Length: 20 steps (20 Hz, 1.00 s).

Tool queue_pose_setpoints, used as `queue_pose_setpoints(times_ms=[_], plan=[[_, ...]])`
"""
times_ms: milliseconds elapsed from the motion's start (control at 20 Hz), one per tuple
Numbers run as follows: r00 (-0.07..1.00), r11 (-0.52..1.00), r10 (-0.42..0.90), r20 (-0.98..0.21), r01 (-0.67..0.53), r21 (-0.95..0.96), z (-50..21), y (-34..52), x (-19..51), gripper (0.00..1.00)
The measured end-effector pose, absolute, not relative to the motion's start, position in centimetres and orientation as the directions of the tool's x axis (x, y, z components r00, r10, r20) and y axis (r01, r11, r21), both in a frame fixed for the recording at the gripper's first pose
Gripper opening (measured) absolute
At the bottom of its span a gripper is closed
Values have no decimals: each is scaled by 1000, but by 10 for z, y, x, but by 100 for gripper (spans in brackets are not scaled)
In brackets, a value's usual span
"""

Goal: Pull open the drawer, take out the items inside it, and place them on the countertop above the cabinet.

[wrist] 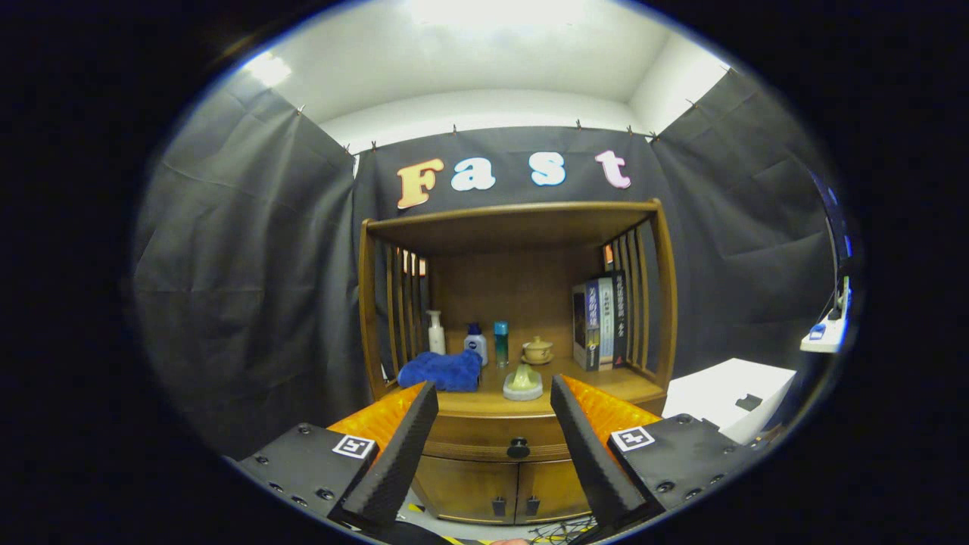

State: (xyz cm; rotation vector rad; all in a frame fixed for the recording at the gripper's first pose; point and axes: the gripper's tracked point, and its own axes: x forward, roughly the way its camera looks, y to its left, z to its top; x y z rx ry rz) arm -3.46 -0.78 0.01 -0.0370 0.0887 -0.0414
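A wooden cabinet [515,227] stands ahead against the booth wall. Its drawer [496,435] is closed, with a dark round knob [518,448] showing between and beyond my fingers. My gripper [493,397] is open, nothing between its fingers, some way back from the drawer front. On the countertop [606,382] above the drawer lie a blue cloth [443,371], a pale green cone-shaped piece on a white dish [523,381], a white pump bottle [436,333], a white bottle with a blue cap [475,342], a teal can [501,343] and a small lidded pot [537,350].
Several books [600,322] stand upright at the countertop's right end. Two lower cabinet doors [496,490] with small dark handles sit under the drawer. A white box [727,397] stands to the cabinet's right. Cables lie on the floor [560,534] below.
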Motion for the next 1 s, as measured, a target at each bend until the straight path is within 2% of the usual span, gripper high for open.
queue_pose_setpoints(times_ms=[550,800,1000], plan=[[986,995,-46,-158,32,-92,27,-28,-122,98],[985,997,-9,-171,-4,-73,21,-8,-132,98],[987,998,-21,-159,12,-57,23,-9,-134,97]])
